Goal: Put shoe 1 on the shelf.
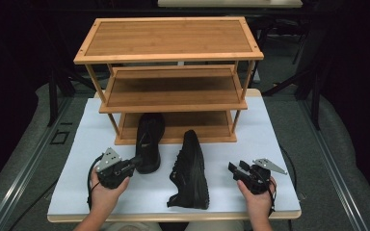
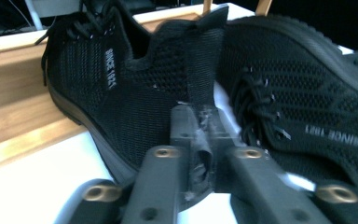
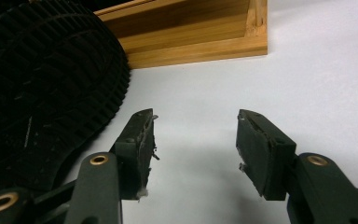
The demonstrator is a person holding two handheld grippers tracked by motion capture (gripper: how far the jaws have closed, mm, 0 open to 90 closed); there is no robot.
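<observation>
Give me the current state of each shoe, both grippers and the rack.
Left shoe: upright, toe in the bottom shelf, heel gripped.
Right shoe: tipped on its side on the table, free.
Left gripper: shut on the left shoe's heel.
Right gripper: open, holding nothing.
Shoe rack: upright, top and middle shelves bare.

High view looks down; tool views close, sharing side-lying shoe (image 1: pixel 191 169).

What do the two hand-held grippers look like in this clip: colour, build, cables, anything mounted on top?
Both are black. The left hand-held gripper and right hand-held gripper each carry a grey three-cornered plate on top, and a black cable loops from each by the wrist. In the gripper views the jaws are flat black blocks with worn, frayed pads, on arms fixed with brass-coloured rivets. The forearms show no sleeves.
</observation>
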